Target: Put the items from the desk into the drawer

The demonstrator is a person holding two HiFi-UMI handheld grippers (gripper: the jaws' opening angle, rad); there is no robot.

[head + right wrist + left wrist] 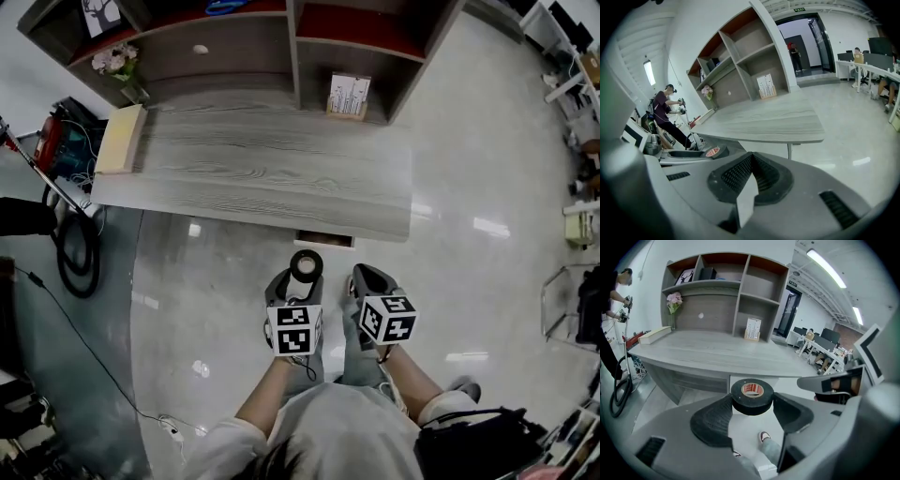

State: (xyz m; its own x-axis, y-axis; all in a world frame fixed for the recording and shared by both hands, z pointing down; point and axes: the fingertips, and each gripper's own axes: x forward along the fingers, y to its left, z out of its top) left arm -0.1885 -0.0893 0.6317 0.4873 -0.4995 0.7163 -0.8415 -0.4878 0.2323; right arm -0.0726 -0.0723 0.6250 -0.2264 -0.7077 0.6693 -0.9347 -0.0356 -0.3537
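- The left gripper [751, 403] pinches a roll of black tape [752, 394] between its pads. The roll sits flat with its hole facing up.
- The right gripper [752, 172] is pressed together on nothing and hangs just beside the left one, level with it.
- Both are held out over the floor, short of the desk [253, 173].
- What I take for the drawer [325, 240] is a dark strip poking out under the desk's front edge. It lies straight ahead of the tape and between the two grippers, about as near one as the other.
- The next move, I'd guess, turns on getting that drawer out, and the empty right gripper is the free one.
- The desktop hides the drawer's inside, and I can't tell how far it is pulled out.
- A pale box [120, 138] lies on the desk's far left end.
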